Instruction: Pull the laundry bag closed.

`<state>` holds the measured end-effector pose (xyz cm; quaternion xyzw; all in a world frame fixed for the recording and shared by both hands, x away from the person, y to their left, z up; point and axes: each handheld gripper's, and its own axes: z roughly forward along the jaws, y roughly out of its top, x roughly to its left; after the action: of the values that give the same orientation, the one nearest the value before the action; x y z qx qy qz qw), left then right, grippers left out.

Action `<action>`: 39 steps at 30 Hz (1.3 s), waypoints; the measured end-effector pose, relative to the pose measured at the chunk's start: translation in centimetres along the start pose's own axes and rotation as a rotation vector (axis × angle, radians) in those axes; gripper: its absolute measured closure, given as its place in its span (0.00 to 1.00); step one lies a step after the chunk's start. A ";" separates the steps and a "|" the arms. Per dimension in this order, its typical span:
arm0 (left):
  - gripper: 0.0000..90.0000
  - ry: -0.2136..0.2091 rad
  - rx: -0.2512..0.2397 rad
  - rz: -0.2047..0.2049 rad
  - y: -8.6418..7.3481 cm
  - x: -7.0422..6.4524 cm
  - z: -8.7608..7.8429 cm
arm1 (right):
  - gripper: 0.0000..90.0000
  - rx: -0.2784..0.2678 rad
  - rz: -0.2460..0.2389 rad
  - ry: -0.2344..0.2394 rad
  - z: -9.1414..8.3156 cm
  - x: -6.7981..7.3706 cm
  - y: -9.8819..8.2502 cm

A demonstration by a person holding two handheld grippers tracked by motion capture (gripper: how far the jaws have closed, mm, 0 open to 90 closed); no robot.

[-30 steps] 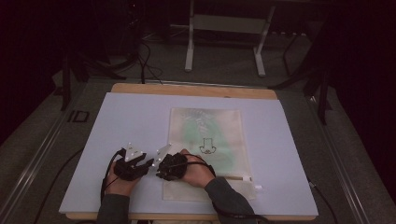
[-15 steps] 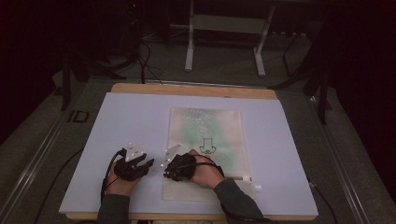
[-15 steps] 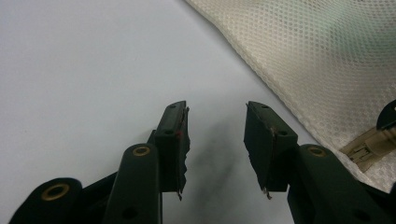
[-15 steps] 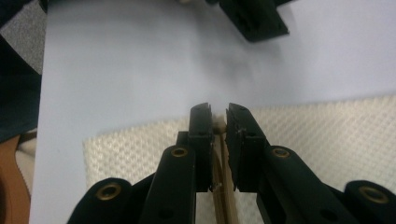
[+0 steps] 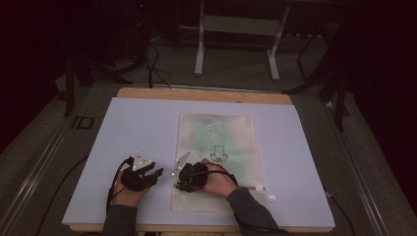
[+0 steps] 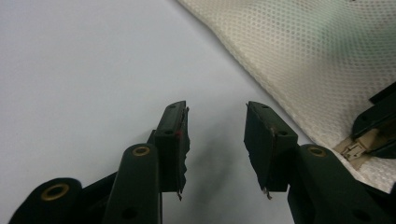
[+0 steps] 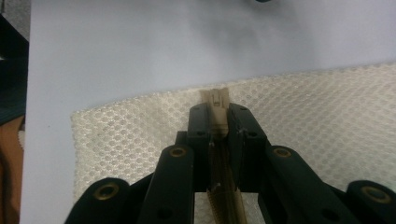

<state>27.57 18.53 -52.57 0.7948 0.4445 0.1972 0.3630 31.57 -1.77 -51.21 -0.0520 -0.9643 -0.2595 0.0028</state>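
A cream mesh bag (image 5: 216, 137) lies flat on the white table sheet (image 5: 142, 128), with something green inside and a black arrow mark (image 5: 217, 153) on it. My right gripper (image 5: 178, 183) lies across the bag's near left corner, pointing left. In the right gripper view the right gripper (image 7: 219, 114) is shut on the beige zipper pull (image 7: 215, 99). Its jaws have just been opening a little, with the pull still pinched between them. My left gripper (image 5: 155, 173) rests on the sheet just left of the bag. The left gripper (image 6: 215, 121) is open, with nothing between its fingers.
The zipper's far end and a small white tag (image 5: 270, 197) lie at the bag's near right. A wooden table edge (image 5: 206, 94) runs along the back. Beyond it stand a metal frame (image 5: 236, 29) and cables on the dark floor.
My right gripper has shifted slightly to the right along the bag's near edge with the zipper pull in it. The left gripper has stayed where it was.
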 end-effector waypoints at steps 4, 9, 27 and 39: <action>0.66 -0.009 -0.003 -0.002 0.0 -0.1 0.0 | 0.88 0.018 -0.001 0.010 0.2 0.0 0.3; 0.68 -0.033 -0.007 0.005 0.1 -0.4 -0.1 | 0.91 0.005 -0.003 0.008 0.2 0.1 0.1; 0.96 -0.154 0.023 0.049 0.5 -2.2 0.7 | 0.91 -0.007 -0.019 -0.008 0.2 0.3 -0.1; 0.99 -0.200 0.034 0.041 0.7 -3.0 1.4 | 0.91 -0.011 -0.028 -0.014 0.2 0.4 -0.1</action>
<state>27.30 15.18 -52.94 0.8255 0.3928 0.1167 0.3881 31.19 -1.74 -51.44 -0.0405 -0.9636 -0.2643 -0.0080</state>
